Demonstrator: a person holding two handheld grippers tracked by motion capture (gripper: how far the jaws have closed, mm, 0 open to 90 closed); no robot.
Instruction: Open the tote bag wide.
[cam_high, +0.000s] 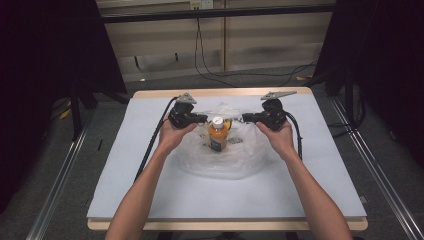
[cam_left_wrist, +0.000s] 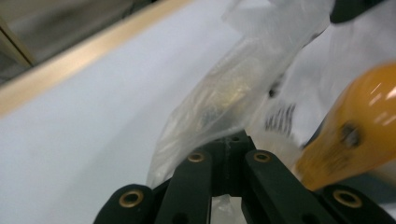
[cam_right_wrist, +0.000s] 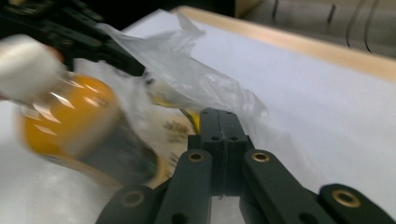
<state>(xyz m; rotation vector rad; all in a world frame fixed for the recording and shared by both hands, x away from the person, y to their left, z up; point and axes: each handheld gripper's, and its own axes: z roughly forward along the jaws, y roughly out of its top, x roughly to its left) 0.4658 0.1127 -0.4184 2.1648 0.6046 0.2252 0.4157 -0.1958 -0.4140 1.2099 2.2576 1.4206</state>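
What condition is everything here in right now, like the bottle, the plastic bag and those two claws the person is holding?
Orange bottle: upright inside the bag, white cap on.
Clear plastic bag: crumpled, mouth pulled open at both sides, bottom spread on the table.
Left claw: shut on the bag's edge.
Right claw: shut on the bag's opposite edge.
Table: covered by a pale sheet, bag resting on it.

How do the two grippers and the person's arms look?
Both the left gripper and the right gripper are black, with brass-coloured rivets on the linkages behind the fingers. Each carries a grey three-cornered plate on top and trails a black cable. The forearms are bare, with no sleeves or gloves.
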